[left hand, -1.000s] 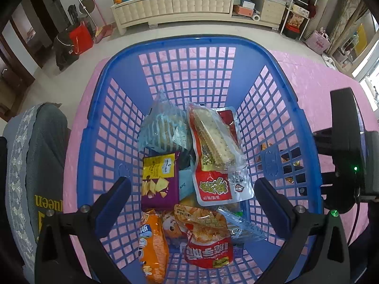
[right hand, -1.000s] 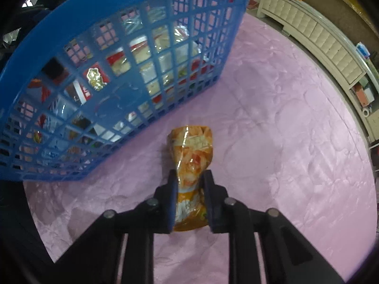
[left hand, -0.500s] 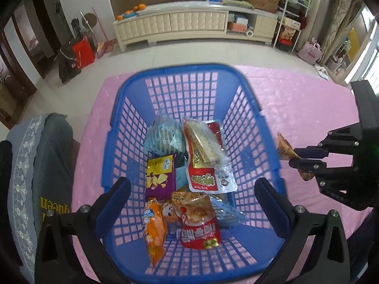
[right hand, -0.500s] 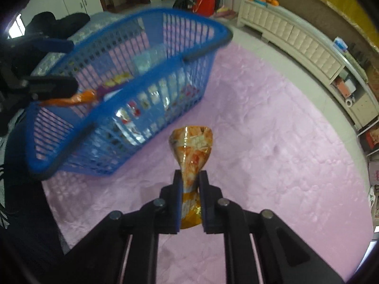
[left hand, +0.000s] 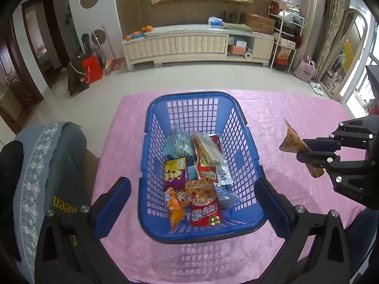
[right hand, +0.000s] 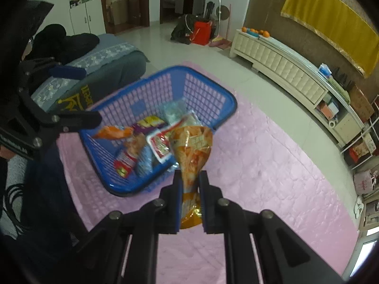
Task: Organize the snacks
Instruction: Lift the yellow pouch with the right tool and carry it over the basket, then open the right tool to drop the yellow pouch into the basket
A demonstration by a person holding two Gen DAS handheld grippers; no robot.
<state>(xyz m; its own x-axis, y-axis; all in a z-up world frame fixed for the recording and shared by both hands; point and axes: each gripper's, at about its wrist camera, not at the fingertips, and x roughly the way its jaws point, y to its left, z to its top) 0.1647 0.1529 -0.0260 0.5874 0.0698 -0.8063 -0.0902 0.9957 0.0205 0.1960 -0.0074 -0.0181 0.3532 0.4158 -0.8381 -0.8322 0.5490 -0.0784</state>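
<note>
Beside the blue basket (right hand: 227, 99), right gripper (right hand: 190, 197) clamped on orange snack packet (right hand: 191, 149). Light, crinkly, slippery; best pinched mid-body. Left gripper (left hand: 193, 196) wide open, empty.

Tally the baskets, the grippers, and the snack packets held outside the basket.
Blue plastic lattice basket: 1
Black two-finger grippers: 2, the left gripper and the right gripper
Orange crinkly snack packet, clamped in the right gripper: 1
Total: 4
</note>
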